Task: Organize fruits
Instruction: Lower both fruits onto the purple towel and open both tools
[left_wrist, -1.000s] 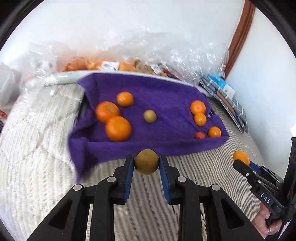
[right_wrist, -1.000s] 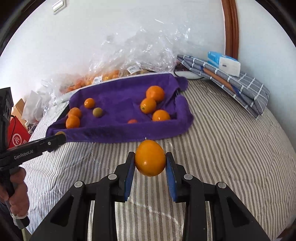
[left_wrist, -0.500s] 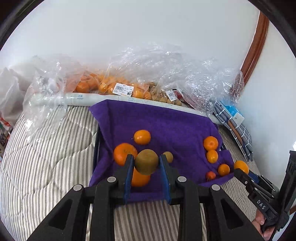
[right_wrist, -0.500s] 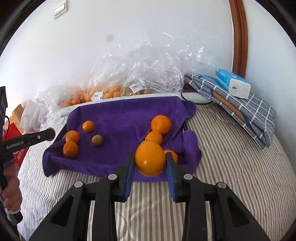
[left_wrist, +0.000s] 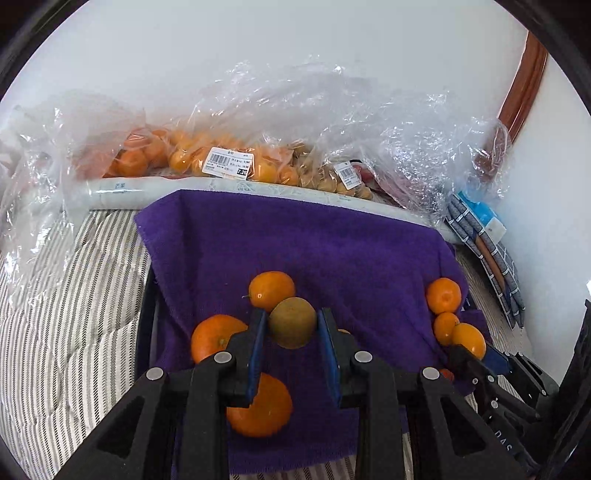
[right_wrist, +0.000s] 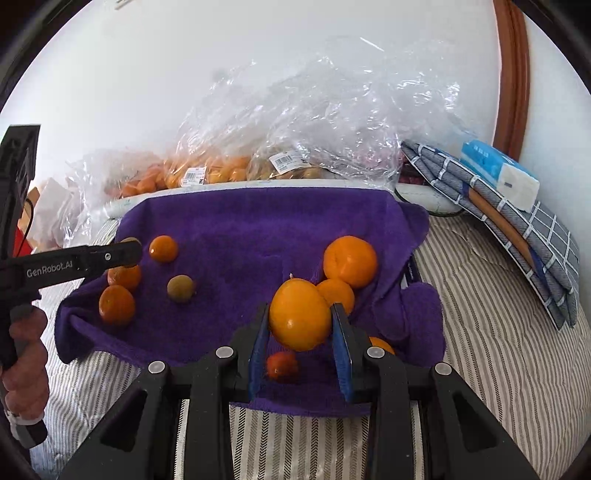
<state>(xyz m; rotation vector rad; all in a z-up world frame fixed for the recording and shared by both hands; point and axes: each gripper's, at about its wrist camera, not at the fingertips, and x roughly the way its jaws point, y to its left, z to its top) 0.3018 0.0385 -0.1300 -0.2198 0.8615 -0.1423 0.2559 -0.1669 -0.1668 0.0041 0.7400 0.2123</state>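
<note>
My left gripper (left_wrist: 291, 325) is shut on a brownish-green round fruit (left_wrist: 292, 322) and holds it above the left side of the purple towel (left_wrist: 314, 243), over three oranges (left_wrist: 271, 290). My right gripper (right_wrist: 300, 317) is shut on an orange fruit (right_wrist: 300, 314) and holds it above the towel's right side (right_wrist: 258, 221), near a cluster of oranges (right_wrist: 350, 261) and a small red fruit (right_wrist: 282, 365). A second brownish-green fruit (right_wrist: 180, 288) lies on the towel's left part. The left gripper also shows in the right wrist view (right_wrist: 127, 252).
Clear plastic bags of oranges (left_wrist: 192, 155) and small brown fruits (left_wrist: 325, 177) line the wall behind the towel. A folded checked cloth (right_wrist: 517, 221) with a blue tissue pack (right_wrist: 498, 177) lies at the right. The towel rests on a striped quilt (right_wrist: 480, 332).
Both grippers have moved forward from the striped quilt to above the purple towel, each still holding its fruit.
</note>
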